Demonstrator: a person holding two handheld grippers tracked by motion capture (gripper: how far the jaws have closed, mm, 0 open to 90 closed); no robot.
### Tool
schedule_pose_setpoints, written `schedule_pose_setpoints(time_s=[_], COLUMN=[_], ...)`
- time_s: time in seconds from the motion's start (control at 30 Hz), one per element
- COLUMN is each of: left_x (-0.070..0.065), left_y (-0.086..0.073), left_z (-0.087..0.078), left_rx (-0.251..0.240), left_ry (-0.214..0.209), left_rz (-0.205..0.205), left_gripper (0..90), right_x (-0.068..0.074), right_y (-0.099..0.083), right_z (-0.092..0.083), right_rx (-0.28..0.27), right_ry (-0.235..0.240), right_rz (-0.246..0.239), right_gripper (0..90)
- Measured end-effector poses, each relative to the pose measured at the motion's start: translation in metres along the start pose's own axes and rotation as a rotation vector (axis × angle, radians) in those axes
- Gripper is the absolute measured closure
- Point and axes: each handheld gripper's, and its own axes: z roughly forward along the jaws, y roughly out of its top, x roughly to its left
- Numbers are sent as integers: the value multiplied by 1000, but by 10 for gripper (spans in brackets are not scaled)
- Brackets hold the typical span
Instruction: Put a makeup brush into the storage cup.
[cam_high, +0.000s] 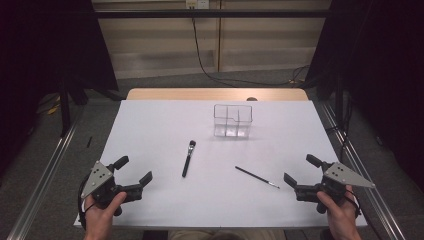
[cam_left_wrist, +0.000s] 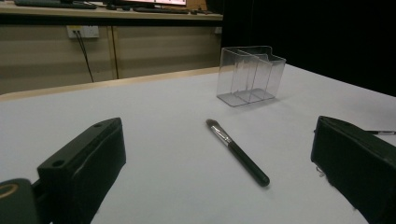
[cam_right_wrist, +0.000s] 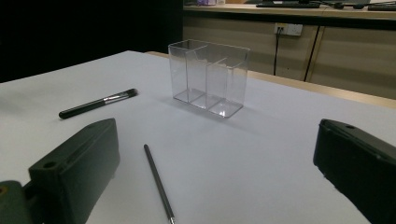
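Note:
A clear plastic organiser (cam_high: 233, 120) with several compartments stands upright and empty on the far middle of the white table (cam_high: 150, 130). A thick black makeup brush (cam_high: 188, 158) lies in front of it, bristles pointing away from me. A thin black brush (cam_high: 257, 177) lies to its right, its tip toward the right hand. My left gripper (cam_high: 133, 172) rests at the near left, open and empty. My right gripper (cam_high: 301, 170) rests at the near right, open and empty. In the left gripper view the thick brush (cam_left_wrist: 238, 152) and organiser (cam_left_wrist: 251, 74) lie ahead. In the right gripper view the thin brush (cam_right_wrist: 159, 183) lies between the jaws' line.
A bare wooden strip (cam_high: 215, 94) runs along the table's far edge. Metal rails (cam_high: 45, 170) flank the table on both sides, with dark curtains beyond. A black cable (cam_high: 202, 60) hangs down the back wall from a socket.

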Motion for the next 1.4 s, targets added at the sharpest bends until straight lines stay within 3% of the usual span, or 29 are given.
schedule_pose_setpoints(time_s=[0.37, 0.43, 0.7, 0.83, 1.07, 1.17, 1.33, 1.4], left_x=[-3, -4, -5, -8, -16, -18, -18, -18], left_y=[0, 0, 2, 3, 6, 7, 9, 10], left_z=[2, 3, 16, 20, 28, 32, 35, 38], left_rx=[20, 41, 88, 92, 86, 100, 111, 113], left_ry=[-11, -16, -38, -65, -66, -94, -96, -91], left_rz=[7, 32, 40, 45, 66, 82, 103, 91], left_gripper=[38, 38, 38, 36, 30, 29, 30, 34], right_x=[-1, -1, -1, -3, -2, -1, 0, -1], right_y=[-1, -2, -2, -3, -3, -2, -1, -1], right_z=[1, 1, 5, 4, 3, 4, 5, 6], right_rx=[10, 12, 21, 24, 18, 18, 22, 21], right_ry=[10, 5, 17, 5, 2, 4, 7, 7], right_rz=[6, 4, -9, -4, 0, -3, -8, -4], right_gripper=[0, 0, 0, 0, 0, 0, 0, 0])
